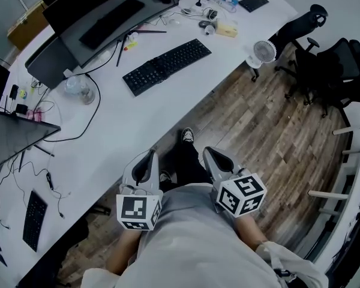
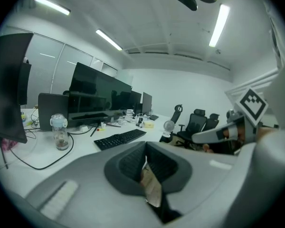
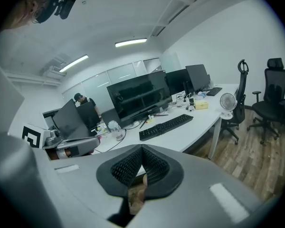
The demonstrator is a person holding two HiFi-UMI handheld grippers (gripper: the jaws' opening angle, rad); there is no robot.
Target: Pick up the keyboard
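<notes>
A black keyboard [image 1: 167, 66] lies at an angle on the white desk [image 1: 126, 125], in front of a curved monitor. It shows in the left gripper view as the keyboard [image 2: 119, 139] and in the right gripper view as the keyboard [image 3: 165, 126], far ahead of both sets of jaws. My left gripper [image 1: 146, 161] and right gripper [image 1: 213, 156] are held close to the body, short of the desk's near edge. Both are well apart from the keyboard. The left gripper [image 2: 146, 148] has its pads together with nothing between them. The right gripper [image 3: 142, 153] is also shut and empty.
A curved monitor [image 1: 102, 17] stands behind the keyboard, with a clear bottle [image 1: 75, 86] and cables to its left. A small white fan [image 1: 265, 51] sits at the desk's right corner. Black office chairs [image 1: 327, 62] stand on the wood floor. A second keyboard [image 1: 34, 219] lies at the near left.
</notes>
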